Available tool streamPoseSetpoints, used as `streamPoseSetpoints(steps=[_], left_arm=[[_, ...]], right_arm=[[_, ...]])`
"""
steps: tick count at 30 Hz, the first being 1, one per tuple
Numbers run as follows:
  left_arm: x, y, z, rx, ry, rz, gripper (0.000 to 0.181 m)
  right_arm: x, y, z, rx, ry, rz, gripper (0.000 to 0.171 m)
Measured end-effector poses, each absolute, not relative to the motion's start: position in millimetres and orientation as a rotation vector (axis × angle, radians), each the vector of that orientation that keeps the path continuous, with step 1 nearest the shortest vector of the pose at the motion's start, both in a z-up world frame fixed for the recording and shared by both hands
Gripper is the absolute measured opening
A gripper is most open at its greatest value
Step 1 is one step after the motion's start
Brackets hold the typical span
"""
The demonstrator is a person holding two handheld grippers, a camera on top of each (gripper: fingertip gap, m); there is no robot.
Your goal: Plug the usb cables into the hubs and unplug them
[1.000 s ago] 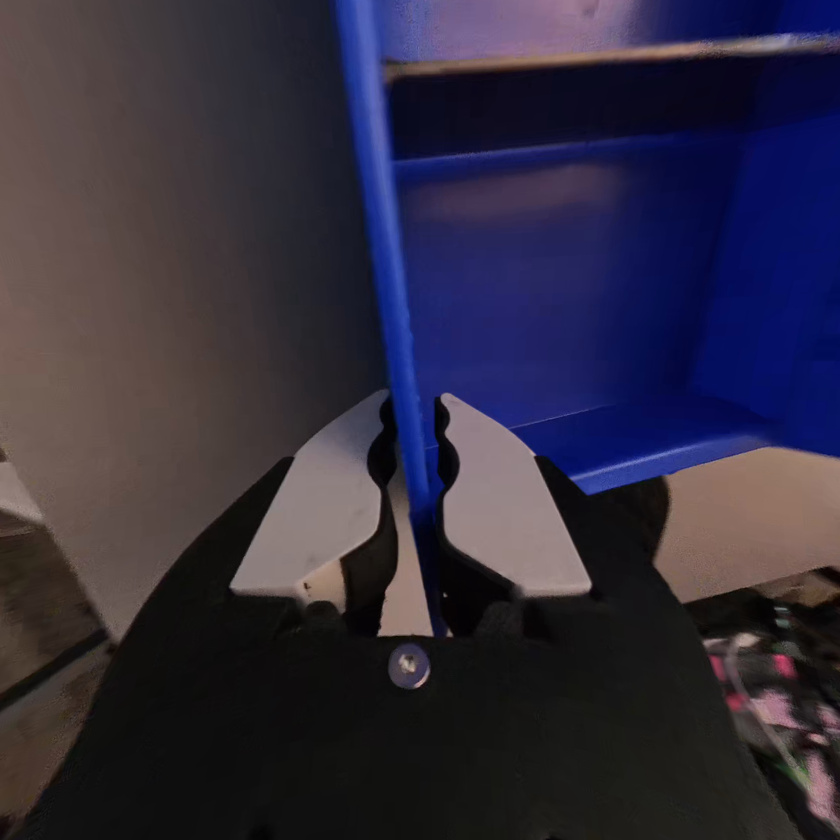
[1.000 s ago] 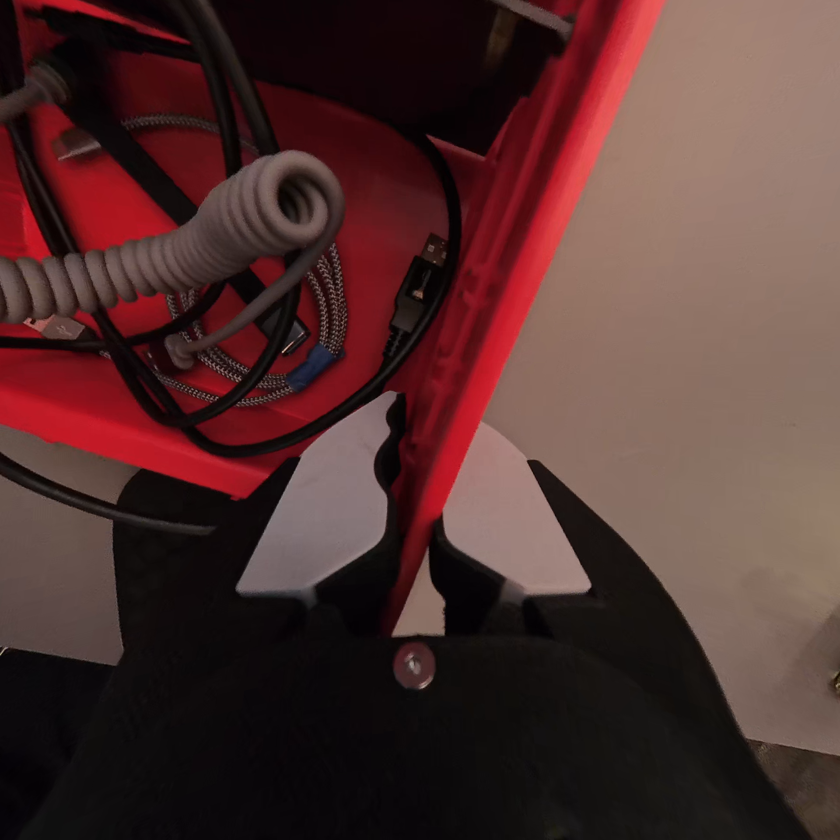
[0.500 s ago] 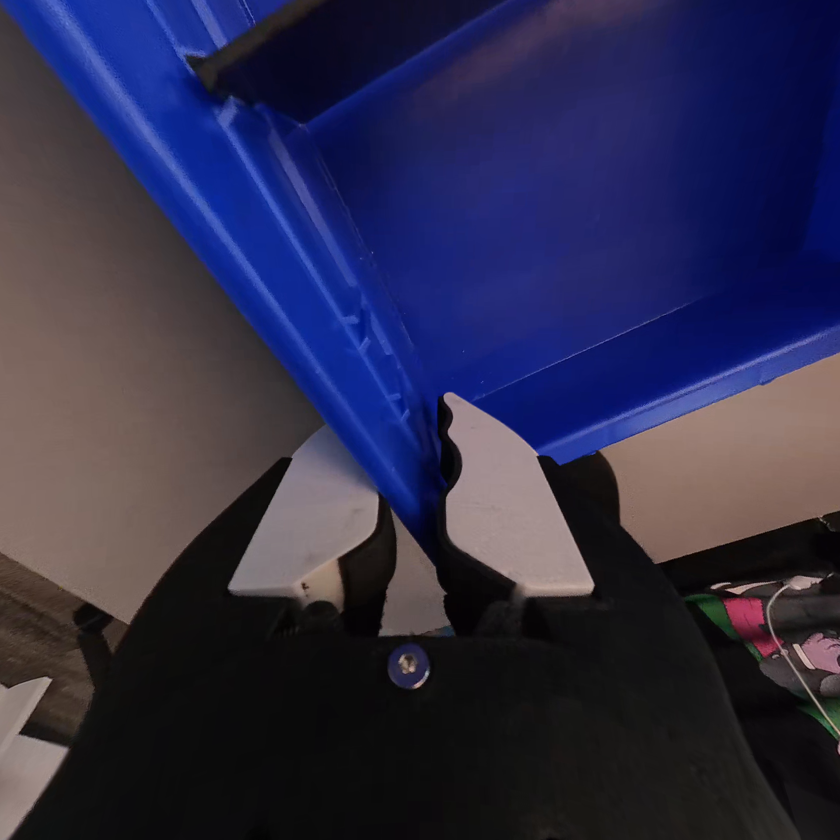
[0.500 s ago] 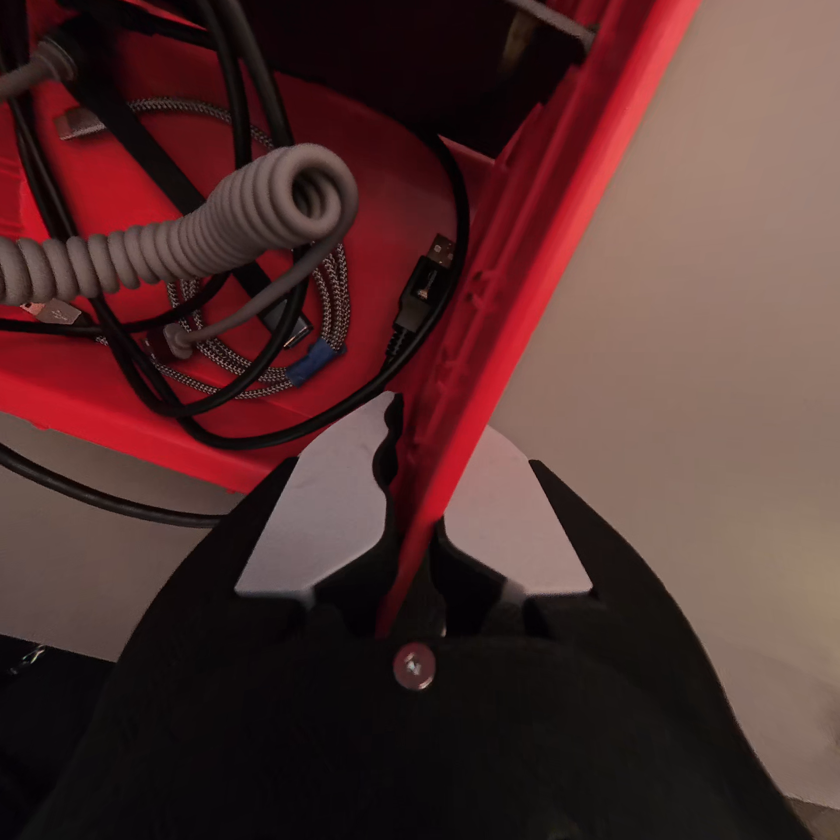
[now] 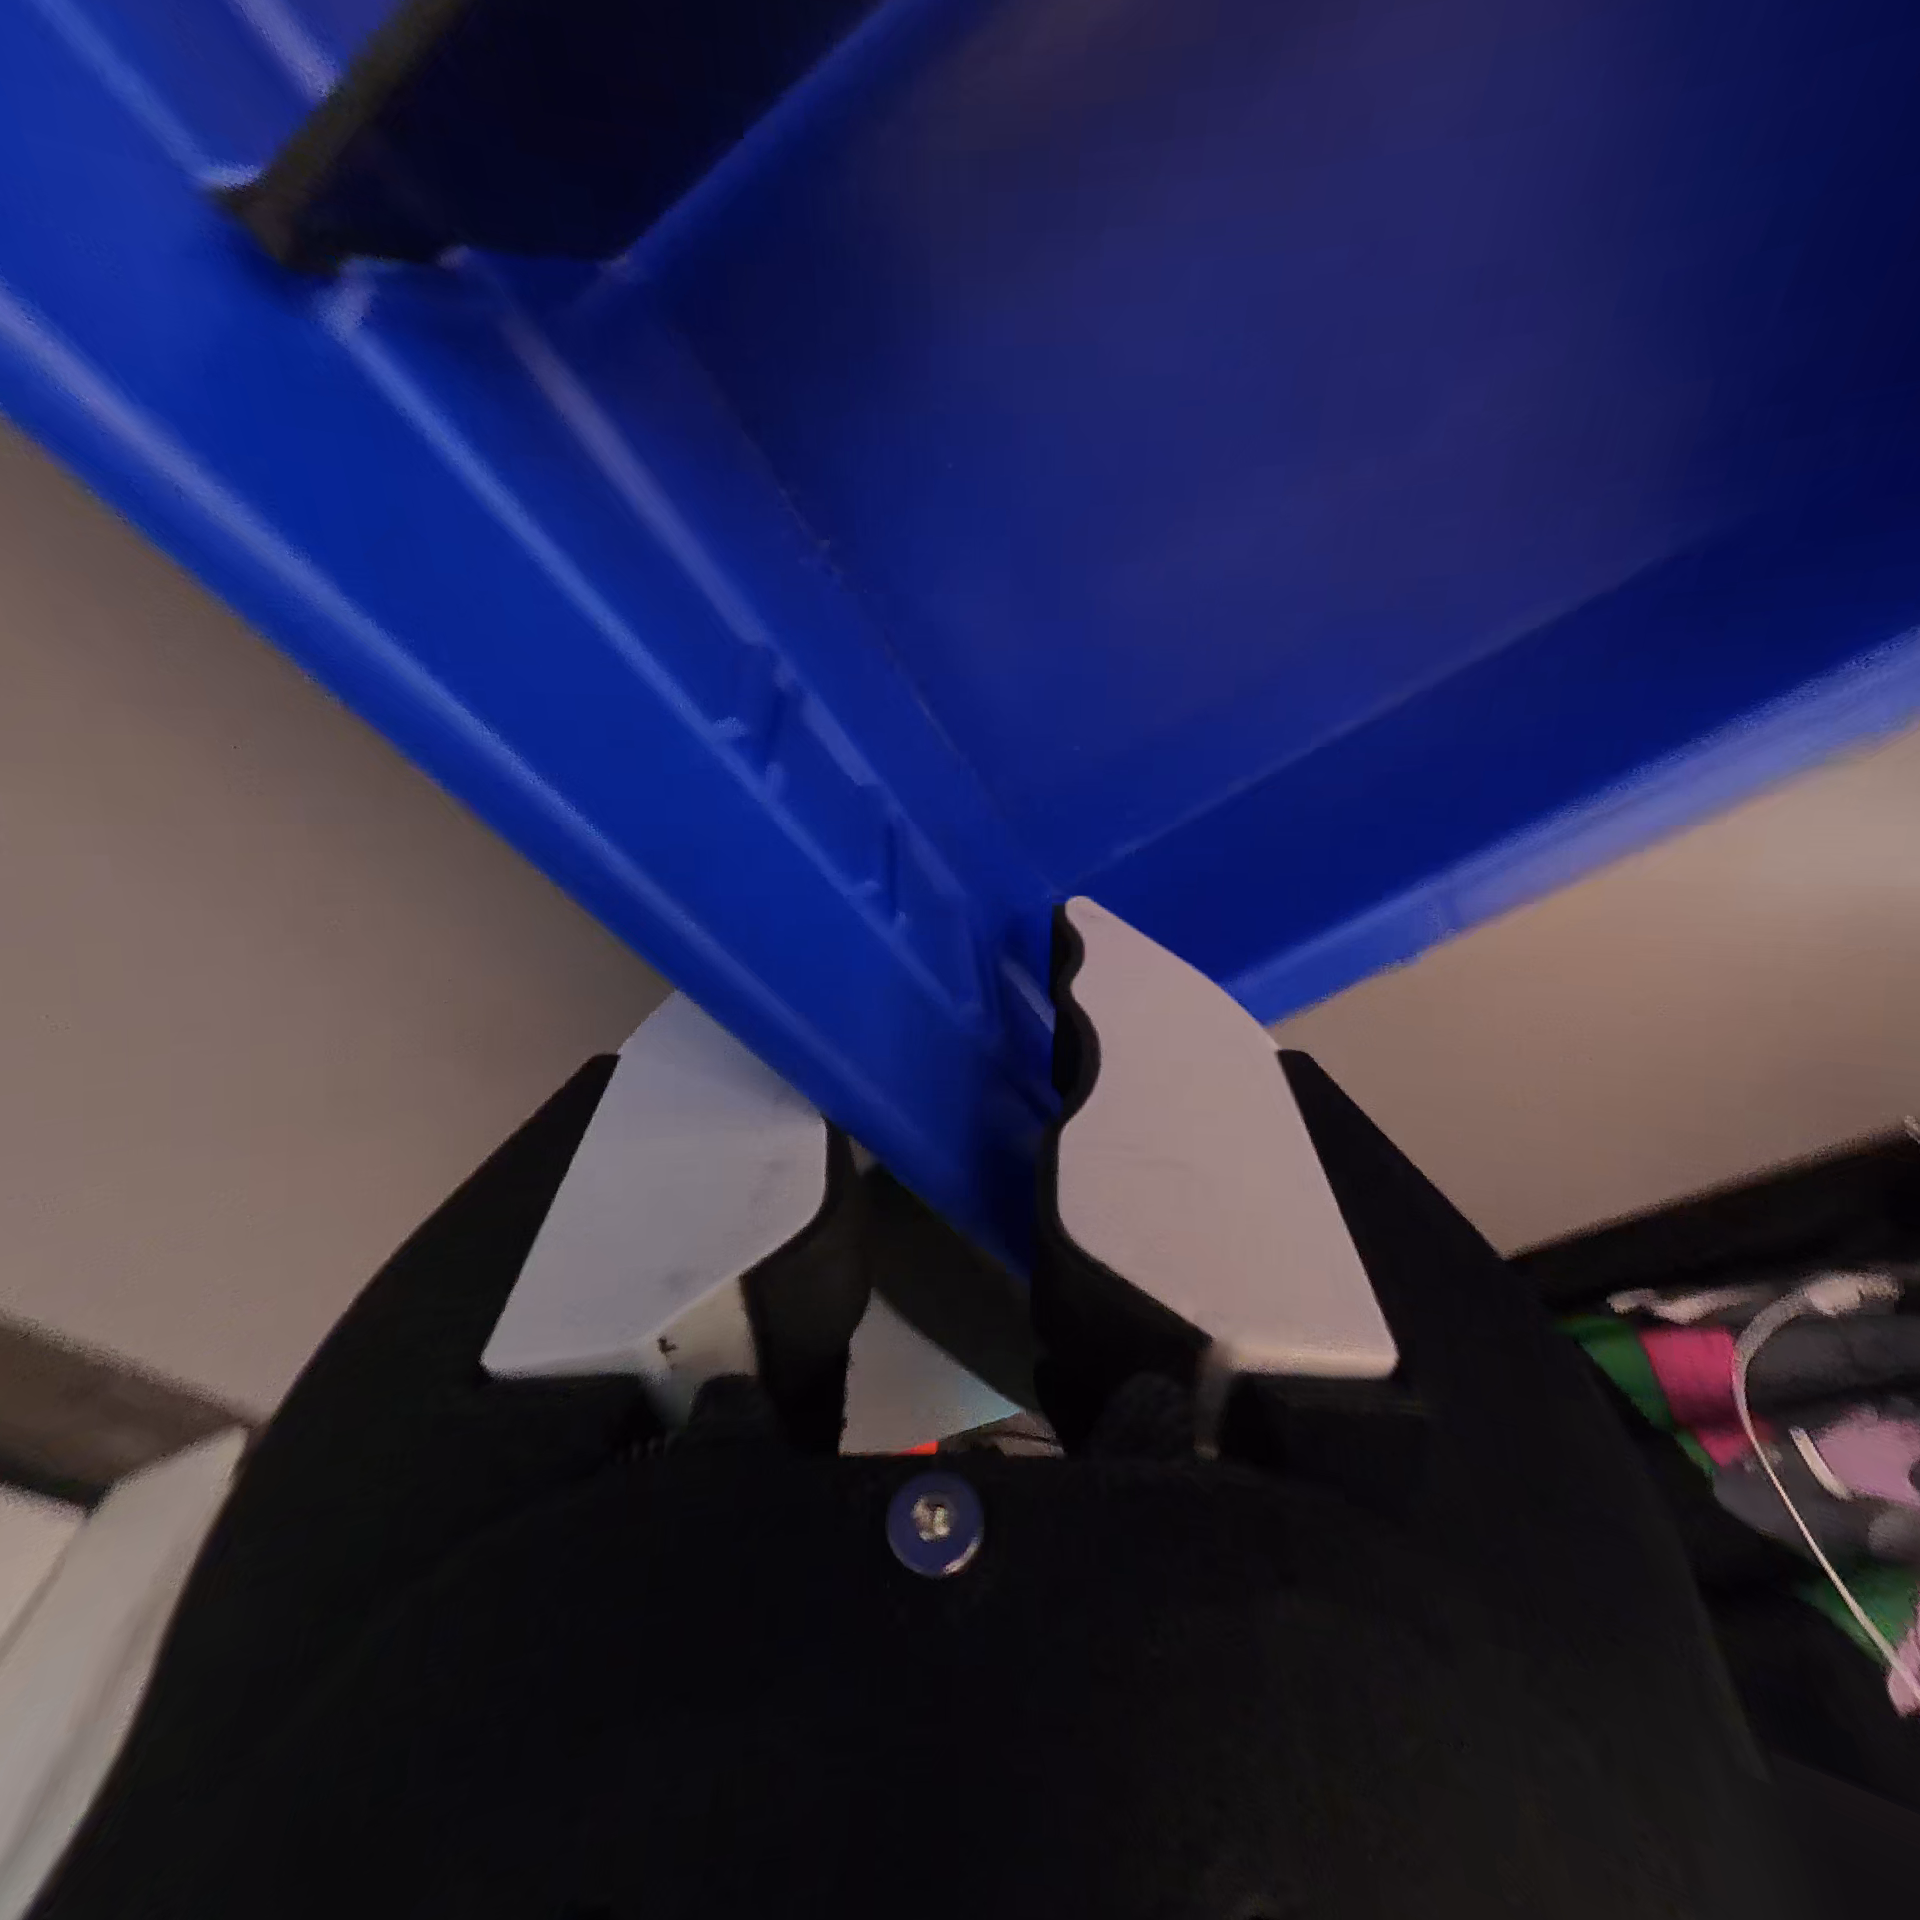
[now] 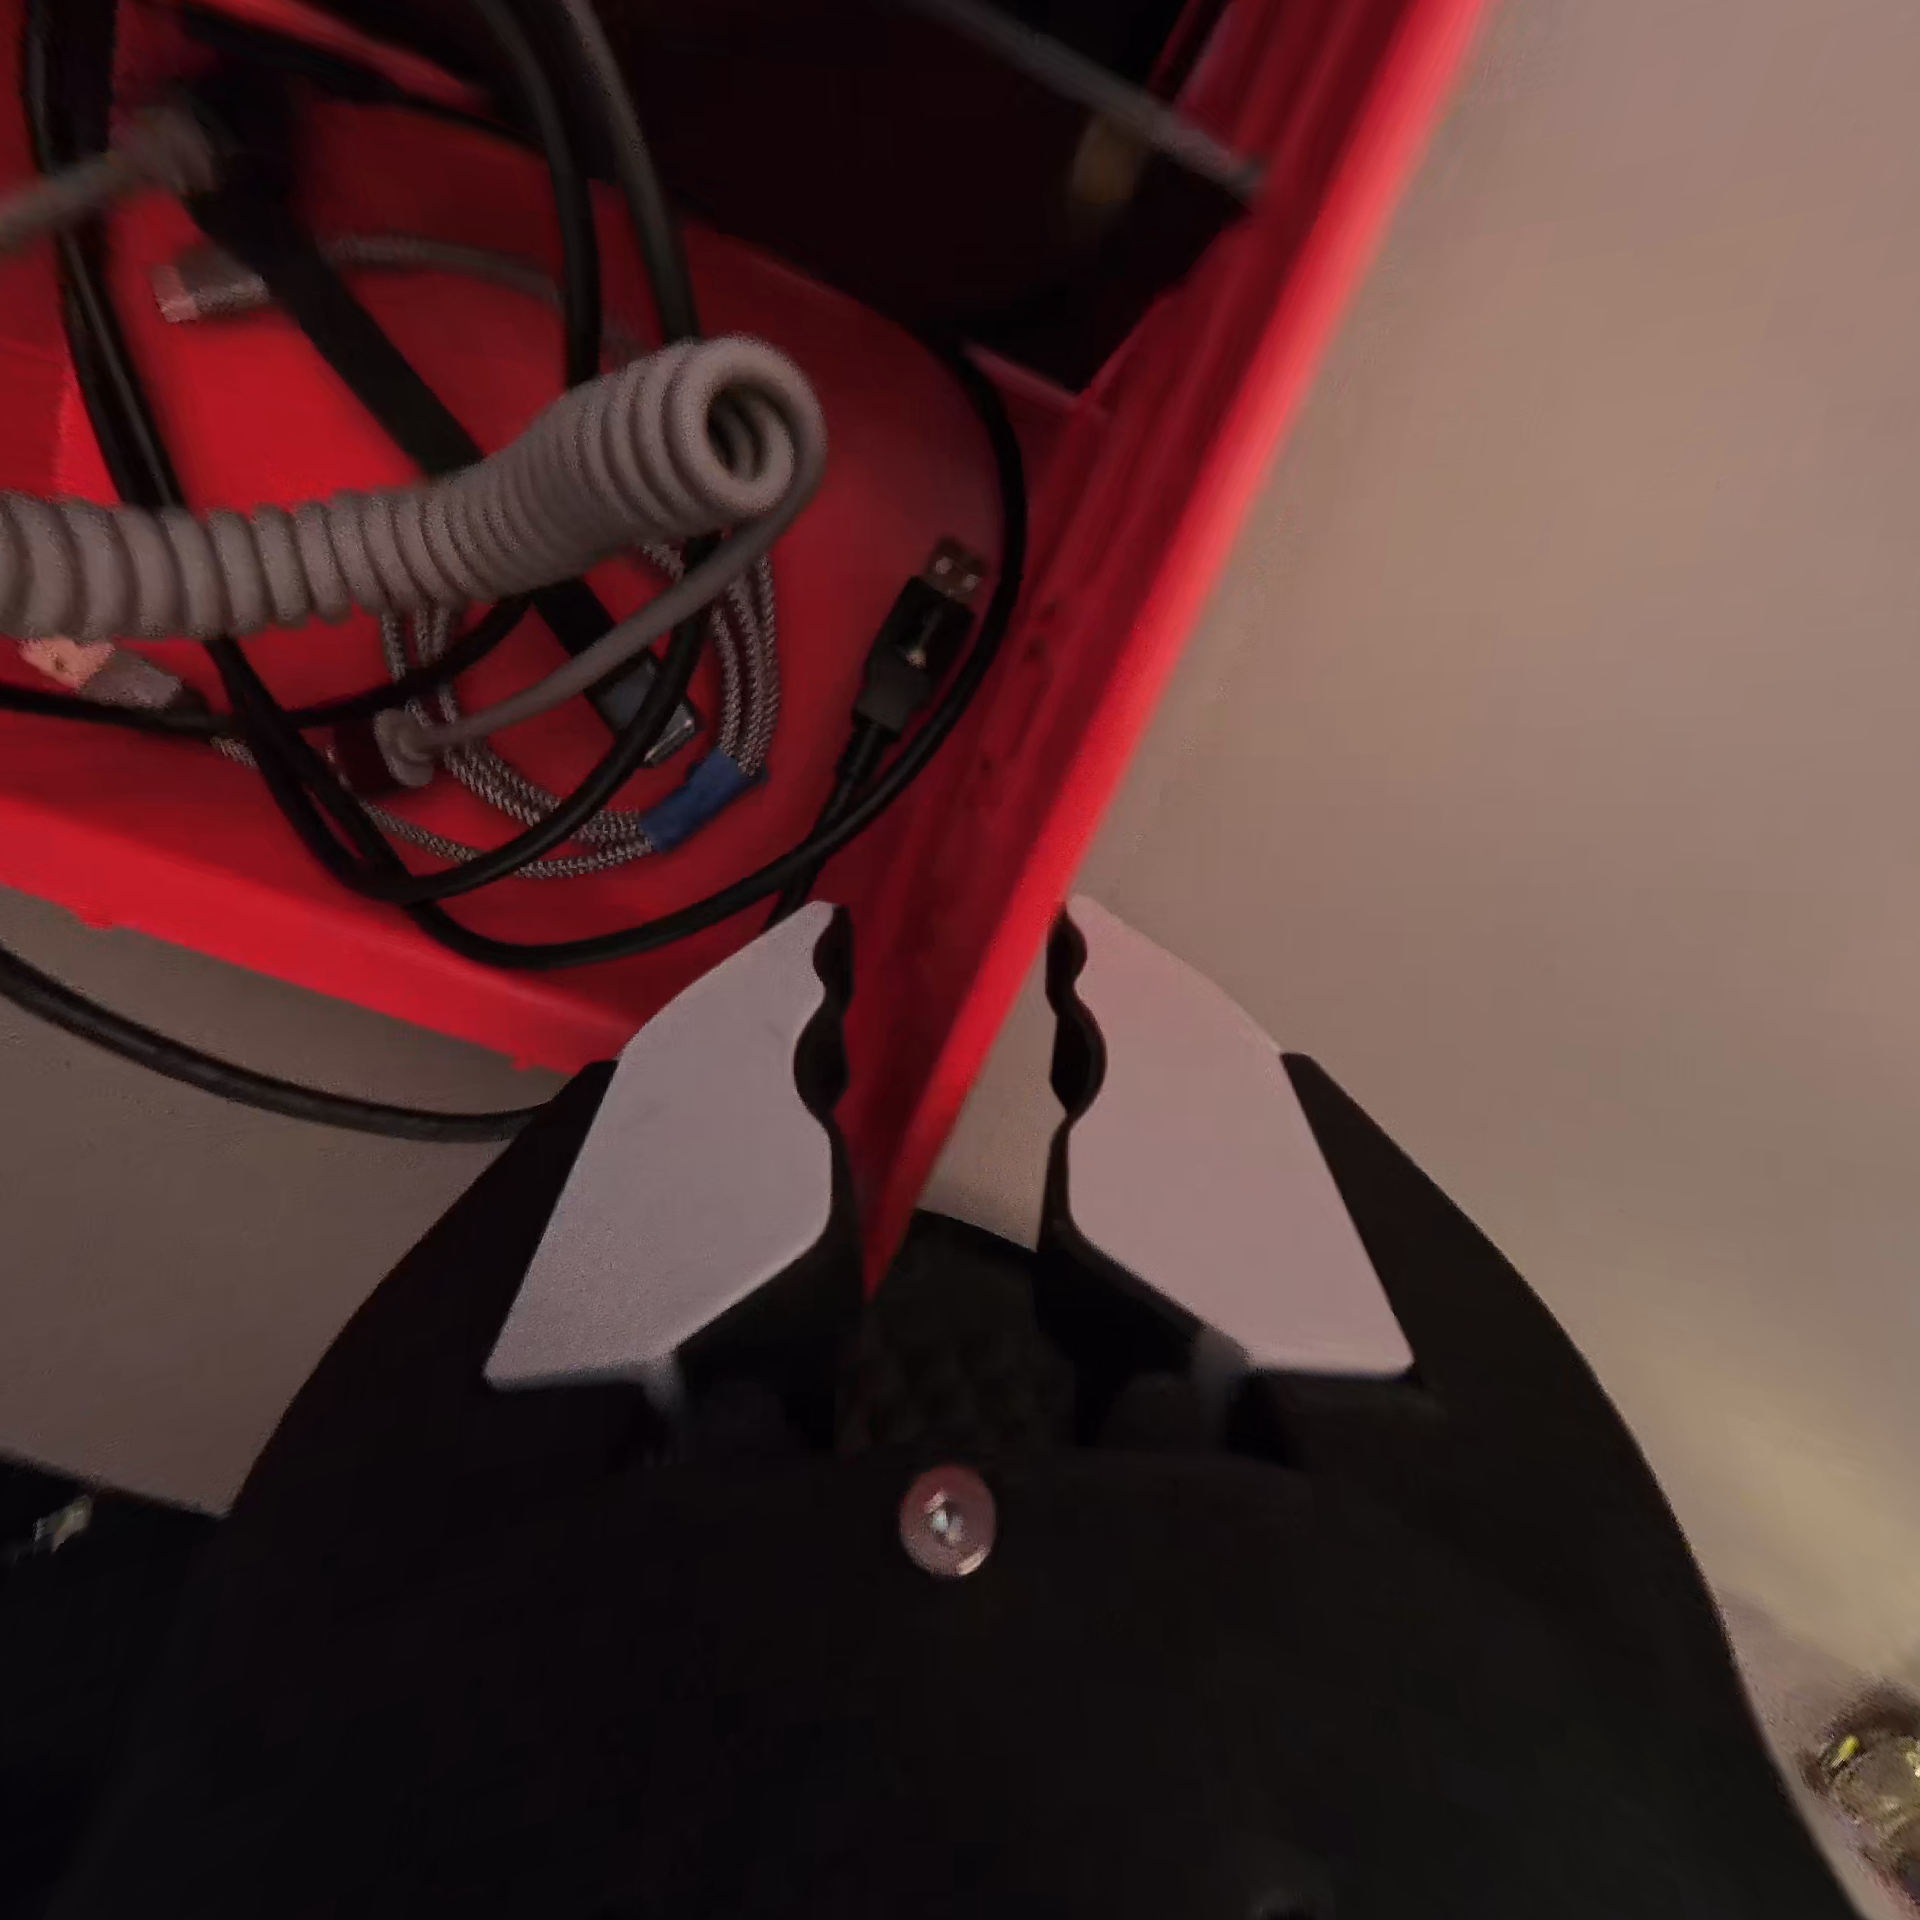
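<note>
My left gripper [image 5: 961, 935] straddles the left wall of an empty blue bin [image 5: 1247, 520]. Its right finger [image 5: 1195, 1143] is inside against the wall, and its left fingertip is hidden behind the rim. The jaws stand apart. My right gripper [image 6: 951, 914] straddles the right wall of a red bin [image 6: 1143, 623], open, with a gap between the wall and the right finger. The red bin holds a grey coiled cable [image 6: 416, 540], a black USB cable [image 6: 925, 634] and a braided cable with a blue end [image 6: 686, 800]. No hub shows.
Both bins are on a pale table [image 6: 1558, 727]. A black cable [image 6: 208, 1070] runs on the table outside the red bin. Colourful cloth [image 5: 1714, 1382] lies off the table's edge at the right. A small metal object [image 6: 1870, 1766] is at the lower right.
Both grippers have opened their jaws off the bin walls that they were pinching. The blue bin has tilted and come closer in the left wrist view. The red bin has barely moved.
</note>
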State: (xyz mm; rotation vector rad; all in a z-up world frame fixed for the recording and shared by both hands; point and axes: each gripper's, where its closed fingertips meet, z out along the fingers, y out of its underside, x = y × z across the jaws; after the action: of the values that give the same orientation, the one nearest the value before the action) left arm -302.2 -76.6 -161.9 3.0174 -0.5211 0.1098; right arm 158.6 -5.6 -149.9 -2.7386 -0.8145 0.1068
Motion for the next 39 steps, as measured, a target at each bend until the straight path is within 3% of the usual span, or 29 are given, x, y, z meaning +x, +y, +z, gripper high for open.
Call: streamPoseSetpoints(steps=[4, 8, 11, 14, 16, 19, 22, 24, 28, 37, 38, 39], left_arm=[[-294, -67, -142, 3.098, -0.571, 0.148, 0.032], [-300, -62, -107, 3.244, -0.597, 0.074, 0.034], [-309, -53, -76, 3.401, -0.613, -0.113, 0.033], [-309, -22, -29, 3.666, -0.580, -0.406, 0.031], [-295, 1, 6, 3.871, -0.624, -0.571, 0.044], [-294, 15, 47, 3.938, -0.651, -1.246, 0.056], [-285, 18, 68, 3.774, -0.768, -1.826, 0.060], [-275, 21, 75, 3.805, -0.774, -1.871, 0.066], [-265, 18, 98, 3.918, -0.773, -1.994, 0.067], [-267, 9, 116, 4.300, -0.532, -1.614, 0.068], [-265, 8, 115, 4.310, -0.540, -1.577, 0.068], [-262, 8, 113, 4.326, -0.566, -1.508, 0.068]], right_arm=[[142, 14, -54, -2.310, -0.582, 0.067, 0.037], [2, -17, 42, -1.732, -0.786, 0.582, 0.043], [-83, -28, 8, -1.988, -0.985, 0.800, 0.054], [-115, 5, -42, -2.262, -1.035, 0.609, 0.043], [-124, 25, -64, -2.381, -0.995, 0.521, 0.038], [-125, 30, -96, -2.584, -1.012, 0.406, 0.055], [-122, 36, -116, -2.701, -0.973, 0.322, 0.056], [-135, 34, -114, -2.703, -0.950, 0.417, 0.047], [-141, 31, -126, -2.793, -0.877, 0.423, 0.049], [-140, 32, -162, -2.926, -0.749, 0.386, 0.041], [-140, 30, -166, -2.953, -0.751, 0.388, 0.036], [-137, 30, -169, -2.966, -0.764, 0.376, 0.019]])
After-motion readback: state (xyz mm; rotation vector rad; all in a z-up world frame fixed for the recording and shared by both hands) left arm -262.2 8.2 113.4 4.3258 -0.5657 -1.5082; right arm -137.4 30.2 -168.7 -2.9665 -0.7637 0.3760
